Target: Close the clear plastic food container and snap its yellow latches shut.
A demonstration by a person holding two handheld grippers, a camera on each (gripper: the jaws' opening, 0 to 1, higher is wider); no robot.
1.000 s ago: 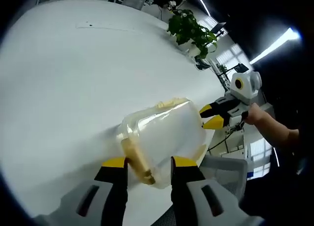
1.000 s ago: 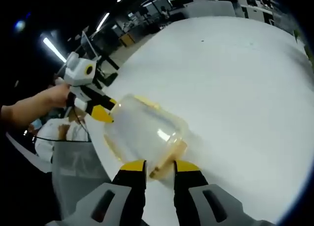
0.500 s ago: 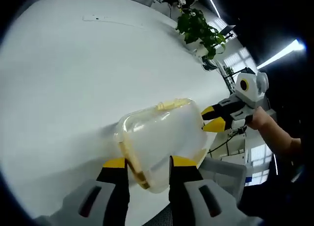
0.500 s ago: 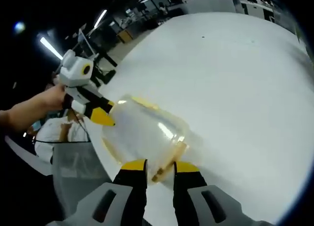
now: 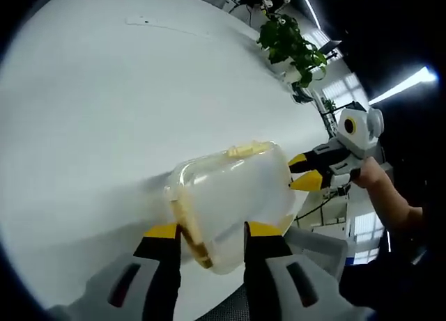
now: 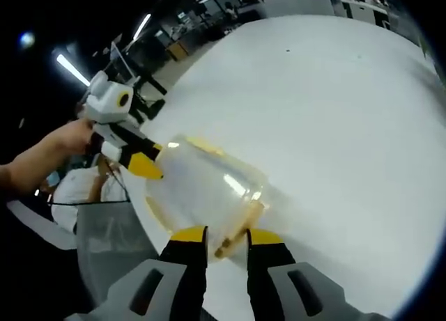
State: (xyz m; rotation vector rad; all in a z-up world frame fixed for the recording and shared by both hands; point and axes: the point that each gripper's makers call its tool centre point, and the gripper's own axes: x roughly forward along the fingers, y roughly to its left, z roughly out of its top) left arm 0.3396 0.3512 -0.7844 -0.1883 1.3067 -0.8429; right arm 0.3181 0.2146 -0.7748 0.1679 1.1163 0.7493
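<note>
Two grippers pinch box [image 5: 230, 199] from both ends, near table [image 5: 104, 112] edge, low middle of both views. Left gripper [image 5: 209, 232] nips yellow latch [image 5: 188, 227]; right gripper [image 6: 223, 232] nips other latch [image 6: 237, 230]. Risk: slippery box may slide off edge if push uneven; latch may pop open.

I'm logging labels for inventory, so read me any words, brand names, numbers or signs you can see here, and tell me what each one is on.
No text can be read in either view.
The clear container shows no label or brand.
The yellow latches carry no marking.
The white table has a faint dark mark at its far side, too small to read.
</note>
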